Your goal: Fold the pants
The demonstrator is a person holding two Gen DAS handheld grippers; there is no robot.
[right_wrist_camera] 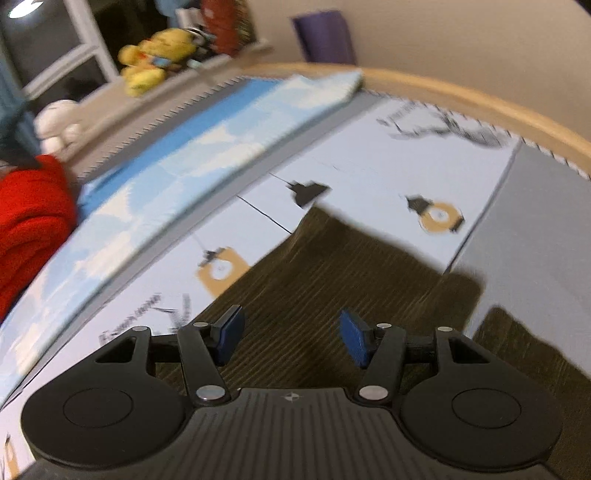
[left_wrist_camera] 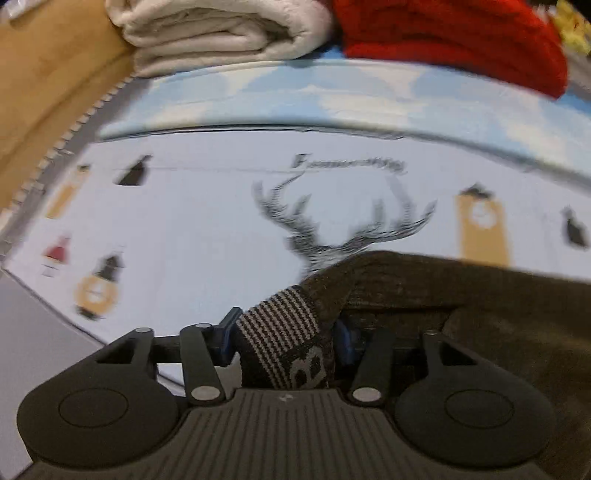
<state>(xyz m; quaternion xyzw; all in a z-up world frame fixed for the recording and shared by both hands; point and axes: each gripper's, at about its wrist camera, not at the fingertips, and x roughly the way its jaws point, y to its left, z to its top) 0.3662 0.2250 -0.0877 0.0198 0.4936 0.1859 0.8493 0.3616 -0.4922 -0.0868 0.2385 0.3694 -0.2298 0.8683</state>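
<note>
The pants [left_wrist_camera: 461, 295] are dark olive-brown ribbed fabric with a black-and-grey striped band [left_wrist_camera: 284, 332]. My left gripper [left_wrist_camera: 286, 338] is shut on that striped band, which bunches between the blue pads and lifts above the mat. In the right wrist view the pants [right_wrist_camera: 332, 266] lie spread flat on the printed mat [right_wrist_camera: 369, 162]. My right gripper [right_wrist_camera: 291, 338] is open just above the fabric, with nothing between its blue pads [right_wrist_camera: 231, 332].
A pale mat [left_wrist_camera: 184, 221] printed with a deer and lamps covers the floor. A folded white blanket [left_wrist_camera: 221, 33] and a red knit [left_wrist_camera: 461, 40] lie beyond a blue cloud-print mat [left_wrist_camera: 332, 96]. Plush toys [right_wrist_camera: 155, 59] sit on a far ledge. A wooden rim [right_wrist_camera: 461, 96] borders the mat.
</note>
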